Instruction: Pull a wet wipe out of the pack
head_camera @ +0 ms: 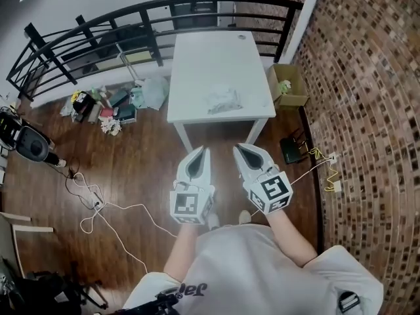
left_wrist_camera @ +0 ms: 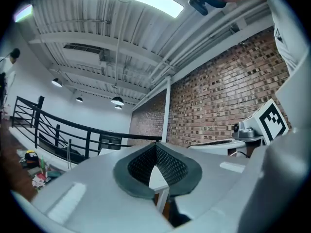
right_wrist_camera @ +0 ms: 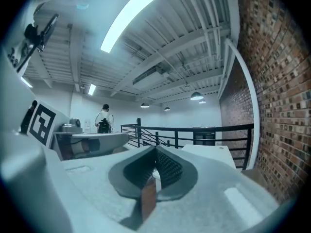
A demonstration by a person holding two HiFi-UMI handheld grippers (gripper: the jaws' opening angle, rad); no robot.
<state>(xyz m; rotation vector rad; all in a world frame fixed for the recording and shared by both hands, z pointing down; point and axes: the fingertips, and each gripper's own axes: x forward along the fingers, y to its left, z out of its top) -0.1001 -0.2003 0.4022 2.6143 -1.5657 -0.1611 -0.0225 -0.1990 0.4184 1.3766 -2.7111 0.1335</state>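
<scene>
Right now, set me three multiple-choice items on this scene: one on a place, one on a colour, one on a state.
1. Where is the pack?
A. on the table
B. on the floor
C. in the box

2. What colour is the table?
A. black
B. white
C. brown

3. How do the jaws of the right gripper stand?
A. wide apart
B. shut on the pack
C. shut, empty

Answers:
1 A: the head view shows the pack lying on the tabletop.
2 B: its top and legs are white against the brown floor.
3 C: in the right gripper view the tips meet and hold nothing.
</scene>
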